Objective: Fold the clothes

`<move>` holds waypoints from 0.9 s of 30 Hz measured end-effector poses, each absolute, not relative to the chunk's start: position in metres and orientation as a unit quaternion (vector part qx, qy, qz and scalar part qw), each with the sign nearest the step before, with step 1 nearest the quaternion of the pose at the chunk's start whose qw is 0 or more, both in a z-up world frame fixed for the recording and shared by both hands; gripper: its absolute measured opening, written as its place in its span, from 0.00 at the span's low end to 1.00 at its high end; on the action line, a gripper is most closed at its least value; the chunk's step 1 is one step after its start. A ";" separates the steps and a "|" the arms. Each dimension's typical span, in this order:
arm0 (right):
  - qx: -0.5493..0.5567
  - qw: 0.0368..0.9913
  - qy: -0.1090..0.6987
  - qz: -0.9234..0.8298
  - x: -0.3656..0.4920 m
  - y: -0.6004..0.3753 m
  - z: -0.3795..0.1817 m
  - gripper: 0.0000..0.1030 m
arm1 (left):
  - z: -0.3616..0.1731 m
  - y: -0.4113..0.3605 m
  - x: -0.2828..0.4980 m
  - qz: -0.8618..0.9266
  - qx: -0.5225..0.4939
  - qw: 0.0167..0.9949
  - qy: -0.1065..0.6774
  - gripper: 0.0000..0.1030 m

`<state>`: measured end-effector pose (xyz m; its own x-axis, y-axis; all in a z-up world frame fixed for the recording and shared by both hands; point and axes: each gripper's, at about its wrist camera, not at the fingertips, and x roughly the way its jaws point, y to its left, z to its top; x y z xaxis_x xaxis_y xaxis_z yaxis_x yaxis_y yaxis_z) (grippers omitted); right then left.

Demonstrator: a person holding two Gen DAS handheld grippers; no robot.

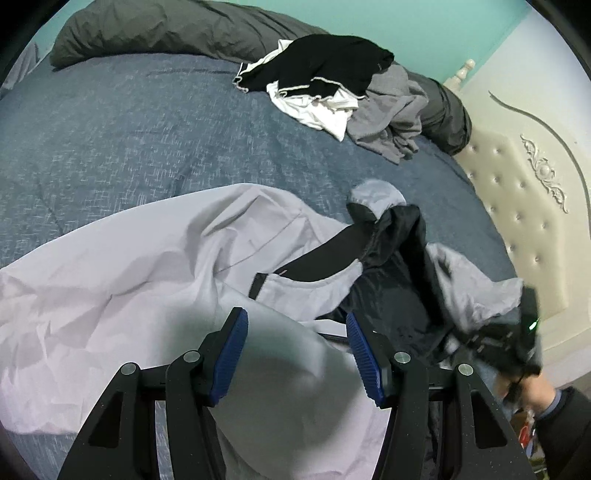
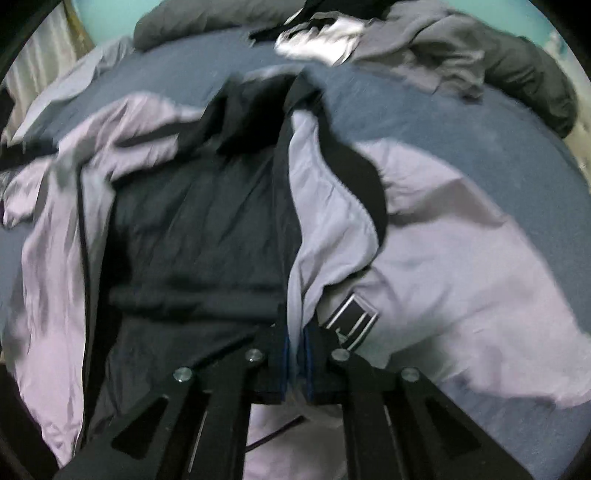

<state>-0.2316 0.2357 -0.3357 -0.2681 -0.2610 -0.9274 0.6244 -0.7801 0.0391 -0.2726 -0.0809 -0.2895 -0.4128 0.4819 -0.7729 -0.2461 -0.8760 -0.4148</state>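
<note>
— What do you get from the left wrist camera?

— I see my left gripper (image 1: 297, 332) hanging with its jaws apart, blue pads (image 1: 231, 354) clear on both sides and clamping nothing. Pale cloth of the jacket (image 1: 155, 280) lies under and between them. The jacket is spread across the near part of the blue bedspread (image 1: 110, 129), light grey outside, dark lining (image 1: 391, 295) showing where it falls open. Far across the bed sits a heap of other clothes (image 1: 325, 85), black, white and grey, against a dark rolled duvet (image 1: 166, 29). At the right edge my right gripper (image 1: 517, 339) is blurred (moving, I'd say), a hand (image 1: 524, 395) behind it, beside the padded headboard (image 1: 517, 206).

— And the right wrist camera?

— My right gripper (image 2: 296, 354) is clenched on the jacket (image 2: 461, 258): a thin fold of the light grey front edge stands pinched between the blue pads (image 2: 308, 365). The dark lining (image 2: 192, 240) lies open to the left, a striped tab (image 2: 351, 325) just right of the jaws. The picture is blurred throughout.
</note>
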 end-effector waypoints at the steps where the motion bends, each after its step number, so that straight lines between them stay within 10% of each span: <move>1: 0.544 0.283 0.169 -0.772 -0.229 0.236 -0.342 0.06 | -0.288 -0.082 -0.270 0.833 -0.493 0.219 -0.122 0.58; 6: 0.571 0.271 0.132 -0.764 -0.238 0.251 -0.344 0.10 | -0.286 -0.092 -0.257 0.839 -0.480 0.213 -0.140 0.58; 10: 0.535 0.270 0.067 -0.798 -0.255 0.271 -0.298 0.43 | -0.295 -0.103 -0.250 0.845 -0.468 0.205 -0.159 0.58; 27: 0.522 0.302 0.037 -0.797 -0.390 0.159 -0.269 0.51 | -0.335 -0.135 -0.238 0.867 -0.425 0.174 -0.196 0.58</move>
<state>-0.3896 0.1590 -0.2692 -0.2724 -0.4428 -0.8542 0.5206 -0.8145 0.2562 -0.2381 -0.1352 -0.3354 -0.5790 0.4672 -0.6682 -0.1344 -0.8630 -0.4870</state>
